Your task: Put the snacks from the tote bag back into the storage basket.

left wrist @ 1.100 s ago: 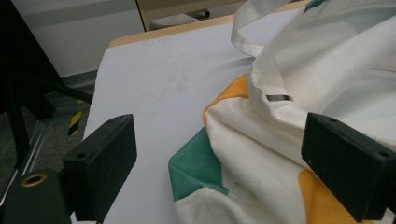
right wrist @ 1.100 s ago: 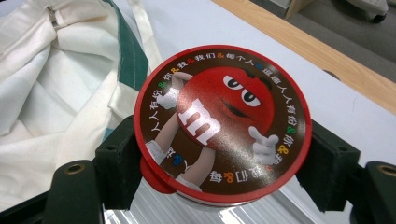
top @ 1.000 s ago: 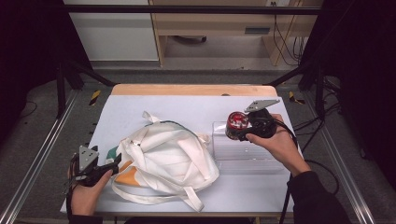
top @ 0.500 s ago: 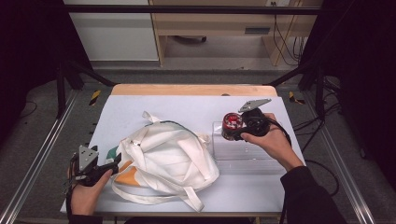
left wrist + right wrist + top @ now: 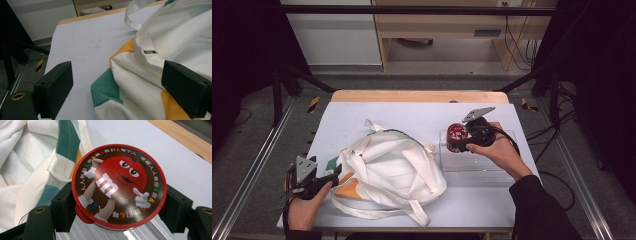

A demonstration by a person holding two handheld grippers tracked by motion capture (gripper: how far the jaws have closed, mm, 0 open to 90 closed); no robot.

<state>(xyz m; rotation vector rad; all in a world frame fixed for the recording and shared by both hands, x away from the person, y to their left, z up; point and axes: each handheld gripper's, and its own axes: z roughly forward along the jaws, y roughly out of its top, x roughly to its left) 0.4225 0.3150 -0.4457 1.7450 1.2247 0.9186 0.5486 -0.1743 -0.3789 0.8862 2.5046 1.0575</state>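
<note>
Since the earlier high view, the right gripper (image 5: pixel 460 139) has carried the red candy tin (image 5: pixel 455 137) lower and toward the white tote bag (image 5: pixel 389 169), over the clear tray (image 5: pixel 492 167); the left gripper (image 5: pixel 328 177) sits unmoved at the bag's edge on the tabletop (image 5: pixel 412 117). Left gripper view: fingers (image 5: pixel 53 88) spread wide, straddling the bag's green-and-orange corner (image 5: pixel 107 88) without pressing it. Right gripper view: fingers (image 5: pixel 62 206) pinch the round M&M's tin (image 5: pixel 118 186) by its sides, lid facing the camera.
</note>
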